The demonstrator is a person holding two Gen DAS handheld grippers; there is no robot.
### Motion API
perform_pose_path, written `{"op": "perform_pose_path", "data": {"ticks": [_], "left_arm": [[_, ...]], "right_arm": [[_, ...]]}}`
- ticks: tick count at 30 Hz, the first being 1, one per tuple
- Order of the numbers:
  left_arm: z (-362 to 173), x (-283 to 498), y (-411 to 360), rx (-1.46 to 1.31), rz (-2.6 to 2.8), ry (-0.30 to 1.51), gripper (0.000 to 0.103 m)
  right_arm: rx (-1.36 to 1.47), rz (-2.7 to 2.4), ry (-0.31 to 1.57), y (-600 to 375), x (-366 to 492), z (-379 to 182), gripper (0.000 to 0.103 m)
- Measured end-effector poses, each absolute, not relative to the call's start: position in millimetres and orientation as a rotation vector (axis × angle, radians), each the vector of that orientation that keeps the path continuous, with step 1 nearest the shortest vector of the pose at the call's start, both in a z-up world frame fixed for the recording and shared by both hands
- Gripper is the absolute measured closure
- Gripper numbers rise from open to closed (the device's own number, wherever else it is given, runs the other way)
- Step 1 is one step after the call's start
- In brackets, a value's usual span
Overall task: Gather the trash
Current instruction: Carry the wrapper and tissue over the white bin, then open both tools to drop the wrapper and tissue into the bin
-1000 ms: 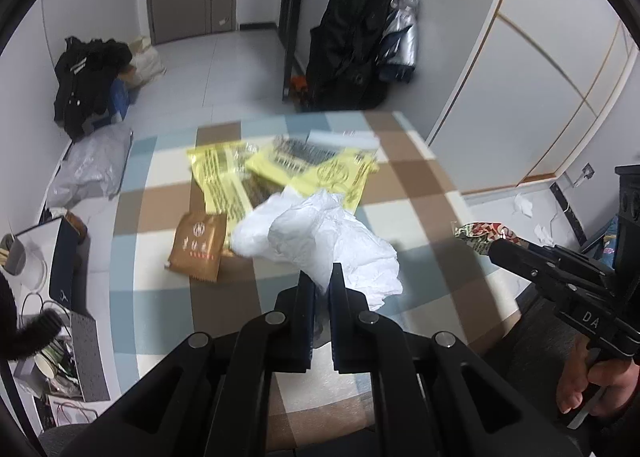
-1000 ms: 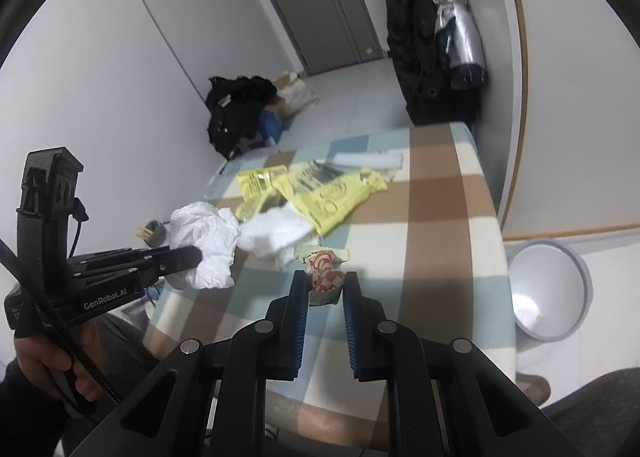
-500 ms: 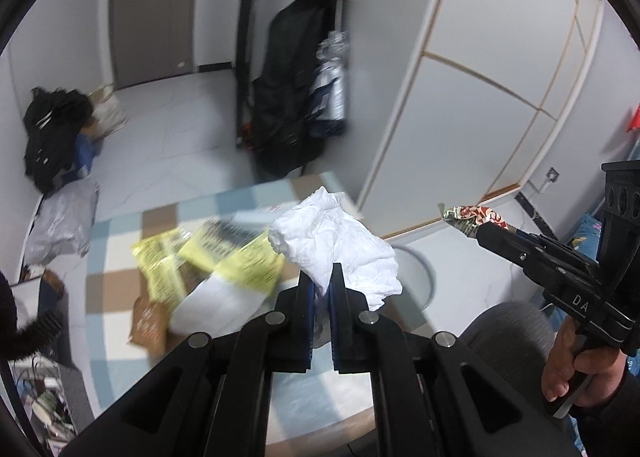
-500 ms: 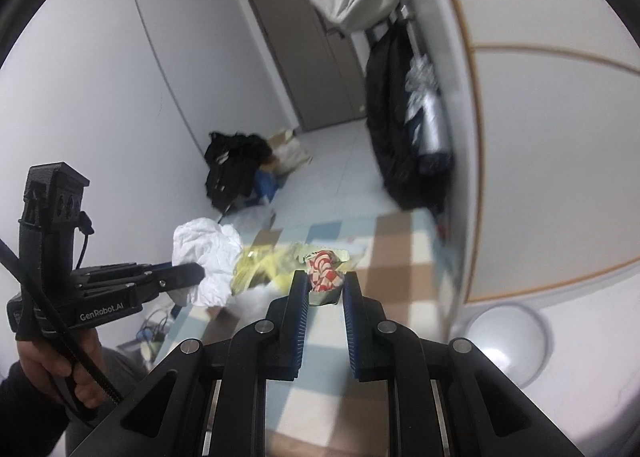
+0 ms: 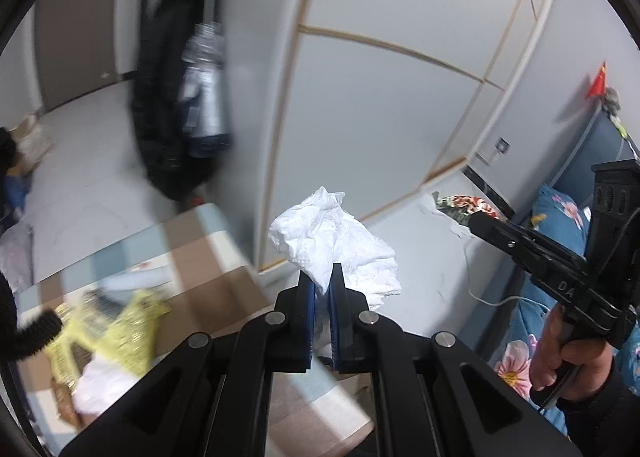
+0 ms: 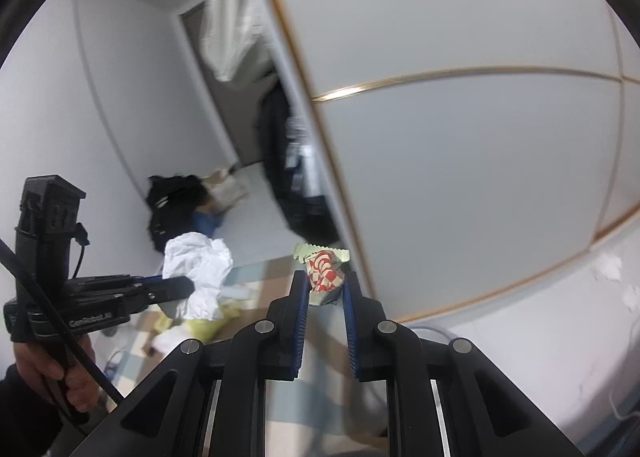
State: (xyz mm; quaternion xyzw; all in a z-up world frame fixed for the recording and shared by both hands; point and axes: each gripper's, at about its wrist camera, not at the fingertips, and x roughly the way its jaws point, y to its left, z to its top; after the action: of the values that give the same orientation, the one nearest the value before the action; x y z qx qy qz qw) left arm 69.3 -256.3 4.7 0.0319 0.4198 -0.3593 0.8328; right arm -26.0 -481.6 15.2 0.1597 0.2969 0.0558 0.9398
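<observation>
here left gripper (image 5: 322, 277) pinches white tissue (image 5: 336, 233), right gripper (image 6: 325, 285) clamps red-checked wrapper (image 6: 324, 269).

A home bedroom; floral bedding (image 5: 560, 217), wardrobe doors (image 5: 380, 105), hanging coats (image 5: 168, 117).

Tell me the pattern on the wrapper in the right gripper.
Red-and-white checks and swirls on the wrapper, pale serrated top edge; clearest in the right wrist view.

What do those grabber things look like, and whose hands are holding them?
Both are black plastic with blue ribbed pads inside the fingers and silver screws. The left gripper reads "GenRobot.AI" on its side, with a black cable; the right gripper shows "DA". Bare hands in dark sleeves grip the handles.
</observation>
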Motion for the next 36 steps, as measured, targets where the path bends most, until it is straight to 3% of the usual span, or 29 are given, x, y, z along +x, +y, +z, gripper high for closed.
{"op": "perform_pose_path", "data": {"ticks": [15, 28, 36], "left_arm": [[-93, 122, -367, 0.211, -0.858, 1.149, 0.100], [-173, 147, -420, 0.306, -0.769, 1.428, 0.100], [-191, 154, -426, 0.256, -0.725, 1.550, 0.100]], "right_arm": [[0.496, -0.027, 0.811, -585, 7, -115, 0.087], [0.566, 0.052, 0.998, -583, 49, -219, 0.087], [0.596, 0.124, 1.069, -568, 61, -248, 0.086]]}}
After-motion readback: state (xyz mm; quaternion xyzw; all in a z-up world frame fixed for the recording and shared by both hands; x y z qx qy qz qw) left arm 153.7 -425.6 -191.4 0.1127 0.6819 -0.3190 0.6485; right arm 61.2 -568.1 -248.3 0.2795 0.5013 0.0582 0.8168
